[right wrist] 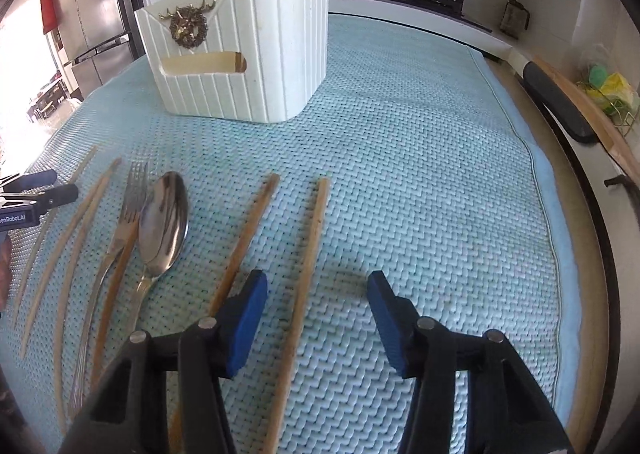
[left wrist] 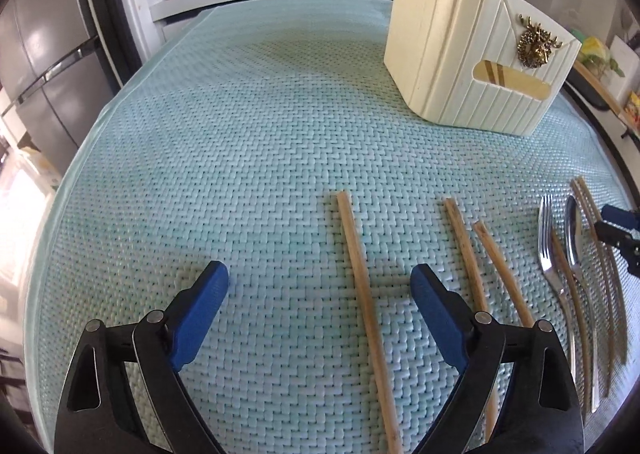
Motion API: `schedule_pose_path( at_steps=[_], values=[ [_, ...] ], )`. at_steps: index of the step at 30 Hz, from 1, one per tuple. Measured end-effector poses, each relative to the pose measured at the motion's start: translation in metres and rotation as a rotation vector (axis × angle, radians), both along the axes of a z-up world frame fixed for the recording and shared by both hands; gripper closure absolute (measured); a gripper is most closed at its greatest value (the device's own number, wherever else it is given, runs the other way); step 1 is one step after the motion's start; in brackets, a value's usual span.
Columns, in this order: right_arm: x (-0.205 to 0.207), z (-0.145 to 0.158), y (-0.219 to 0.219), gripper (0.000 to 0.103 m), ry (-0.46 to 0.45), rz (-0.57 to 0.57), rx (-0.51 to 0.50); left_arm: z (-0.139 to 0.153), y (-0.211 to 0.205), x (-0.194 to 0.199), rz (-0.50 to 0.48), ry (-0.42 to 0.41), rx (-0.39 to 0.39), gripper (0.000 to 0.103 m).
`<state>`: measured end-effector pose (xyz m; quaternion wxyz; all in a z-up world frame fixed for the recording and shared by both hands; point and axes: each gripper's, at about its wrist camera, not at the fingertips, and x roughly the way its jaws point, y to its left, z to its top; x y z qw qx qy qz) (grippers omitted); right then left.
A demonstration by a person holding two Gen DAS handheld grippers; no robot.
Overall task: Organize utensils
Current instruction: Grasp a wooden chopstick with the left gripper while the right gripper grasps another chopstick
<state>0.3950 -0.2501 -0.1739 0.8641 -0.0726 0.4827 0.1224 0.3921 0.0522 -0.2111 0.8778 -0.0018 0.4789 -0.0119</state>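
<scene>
Both grippers gape — a chopstick lies between the left gripper's jaws, untouched

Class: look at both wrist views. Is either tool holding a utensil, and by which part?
Neither. The left tool and right tool each straddle a chopstick without gripping it.

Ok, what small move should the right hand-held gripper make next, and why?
Probably lower and close on the chopstick. The right hand-held gripper is open with that stick lying flat on the mat between its fingers, not yet touched, and the cream holder stands beyond.
</scene>
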Motion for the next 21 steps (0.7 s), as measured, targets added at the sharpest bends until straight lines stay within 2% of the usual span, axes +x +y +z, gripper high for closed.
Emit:
schedule_pose_path(
  at_steps=[3,8,11,13,14,15,16,21],
  values=[
    [0.013,0.002,0.001,0.062,0.024,-0.002,-0.021,0.003,0.007,0.005,-0.009,0.016,-0.017,0.016],
    [0.026,0.004,0.008,0.071,0.067,0.021,-0.053,0.005,0.0,0.01,-0.054,0.033,-0.013,0.029],
    [0.039,0.005,0.011,0.08,0.085,0.037,-0.056,0.007,-0.012,0.014,-0.089,0.038,0.002,0.046],
    [0.046,0.004,0.013,0.086,0.092,0.04,-0.062,0.009,-0.017,0.016,-0.103,0.038,-0.003,0.067],
    [0.048,0.004,0.014,0.093,0.095,0.042,-0.059,0.009,-0.019,0.017,-0.108,0.035,-0.006,0.072],
    [0.05,0.004,0.014,0.096,0.098,0.04,-0.053,0.009,-0.02,0.018,-0.115,0.033,-0.016,0.09],
    [0.052,0.003,0.014,0.097,0.1,0.038,-0.044,0.009,-0.019,0.02,-0.121,0.033,-0.034,0.096],
    [0.056,0.006,0.004,0.097,0.083,0.019,0.03,0.016,-0.011,0.023,-0.099,0.005,-0.106,0.098]
  ],
)
